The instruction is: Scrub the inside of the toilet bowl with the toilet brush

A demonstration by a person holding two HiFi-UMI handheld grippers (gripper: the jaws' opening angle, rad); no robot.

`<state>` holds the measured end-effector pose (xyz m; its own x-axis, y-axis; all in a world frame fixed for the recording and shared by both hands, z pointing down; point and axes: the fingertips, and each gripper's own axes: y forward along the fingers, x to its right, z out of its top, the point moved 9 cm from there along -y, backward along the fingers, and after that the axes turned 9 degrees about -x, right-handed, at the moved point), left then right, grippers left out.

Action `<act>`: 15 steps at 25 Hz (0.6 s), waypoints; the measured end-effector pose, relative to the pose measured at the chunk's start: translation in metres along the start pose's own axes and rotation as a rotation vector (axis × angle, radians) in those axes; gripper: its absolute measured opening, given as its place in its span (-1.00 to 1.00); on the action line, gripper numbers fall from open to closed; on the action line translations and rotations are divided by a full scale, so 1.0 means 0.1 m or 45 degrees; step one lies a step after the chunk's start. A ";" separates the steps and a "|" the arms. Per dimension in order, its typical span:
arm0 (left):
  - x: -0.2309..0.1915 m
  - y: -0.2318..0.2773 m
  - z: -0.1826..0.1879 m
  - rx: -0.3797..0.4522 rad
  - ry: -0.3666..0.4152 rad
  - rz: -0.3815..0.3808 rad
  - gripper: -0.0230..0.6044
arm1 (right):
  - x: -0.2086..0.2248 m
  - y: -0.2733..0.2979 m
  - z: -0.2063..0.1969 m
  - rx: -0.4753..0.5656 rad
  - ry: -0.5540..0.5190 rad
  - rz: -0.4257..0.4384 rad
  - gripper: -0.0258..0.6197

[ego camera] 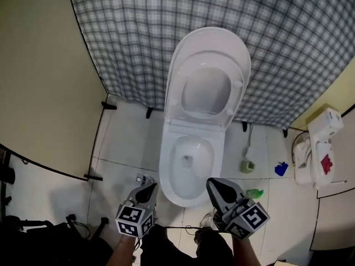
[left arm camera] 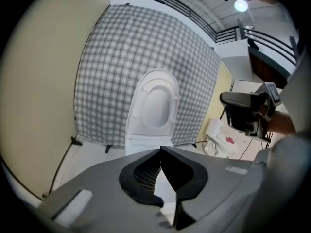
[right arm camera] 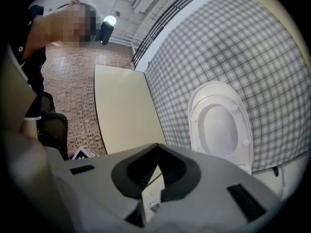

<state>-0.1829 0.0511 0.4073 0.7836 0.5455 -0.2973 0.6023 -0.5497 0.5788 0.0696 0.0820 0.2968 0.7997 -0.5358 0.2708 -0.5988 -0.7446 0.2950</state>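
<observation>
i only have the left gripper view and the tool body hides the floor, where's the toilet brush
observer: Head view shows the toilet brush standing on the floor right of the toilet, close to the checked curtain.
operator: is the right tool on it
observer: No. The right tool has its jaws together on nothing, and it is well short of the brush.
operator: anything lying near it
observer: A green object and a blue object lie on the floor near the brush.
</observation>
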 end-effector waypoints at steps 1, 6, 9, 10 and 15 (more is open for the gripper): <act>0.11 -0.03 0.18 0.028 0.036 -0.036 -0.92 | -0.01 -0.04 0.09 0.023 -0.019 -0.006 -0.92; 0.66 -0.23 0.89 0.138 0.165 -0.127 -0.92 | -0.13 -0.31 0.52 0.084 -0.107 -0.022 -0.92; 0.87 -0.33 1.25 0.192 0.195 -0.141 -0.92 | -0.18 -0.44 0.76 0.102 -0.151 -0.020 -0.92; 0.94 -0.36 1.38 0.204 0.205 -0.146 -0.92 | -0.18 -0.47 0.85 0.106 -0.166 -0.018 -0.92; 1.35 -0.65 1.95 0.218 0.284 -0.169 -0.92 | -0.20 -0.77 1.23 0.099 -0.196 -0.018 -0.92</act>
<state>-0.0863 0.0374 0.1818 0.6550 0.7347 -0.1768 0.7288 -0.5525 0.4044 0.1051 0.1007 0.1563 0.8090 -0.5750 0.1221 -0.5868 -0.7780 0.2246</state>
